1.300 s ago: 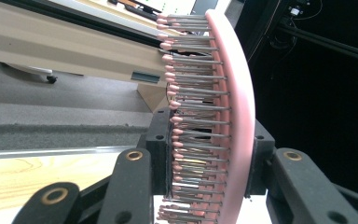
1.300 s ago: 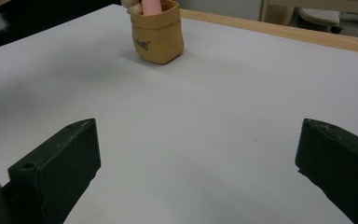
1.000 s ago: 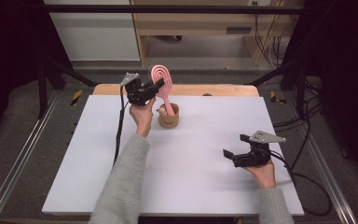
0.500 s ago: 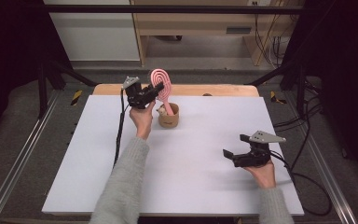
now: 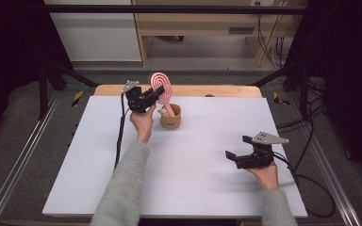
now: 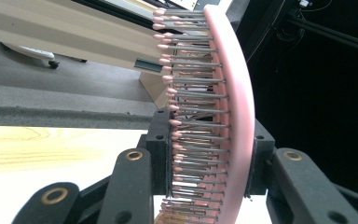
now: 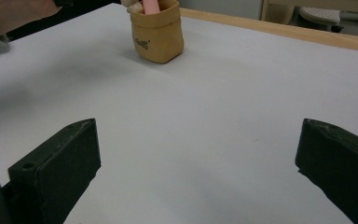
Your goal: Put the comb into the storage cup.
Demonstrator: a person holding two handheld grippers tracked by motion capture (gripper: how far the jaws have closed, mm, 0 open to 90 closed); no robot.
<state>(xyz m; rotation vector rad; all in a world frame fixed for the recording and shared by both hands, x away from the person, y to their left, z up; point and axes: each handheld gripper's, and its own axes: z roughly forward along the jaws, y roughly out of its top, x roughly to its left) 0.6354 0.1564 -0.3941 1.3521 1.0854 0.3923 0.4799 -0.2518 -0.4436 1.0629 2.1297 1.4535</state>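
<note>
one tan pouch (image 5: 170,118) under hairbrush (image 5: 162,88)

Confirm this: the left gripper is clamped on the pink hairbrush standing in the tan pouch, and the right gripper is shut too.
Wrong on the right gripper: the right gripper view shows its jaws wide apart over bare table. The left gripper does clamp the pink hairbrush, whose handle stands in the tan pouch.

The hairbrush (image 5: 162,87) is pink, with grey metal bristles tipped in pale pink. It stands in a tan pouch (image 5: 170,118) bearing small dark lettering, on a white table (image 5: 202,146) with a light wooden edge. Both grippers (image 5: 147,99) (image 5: 238,157) are black.
</note>
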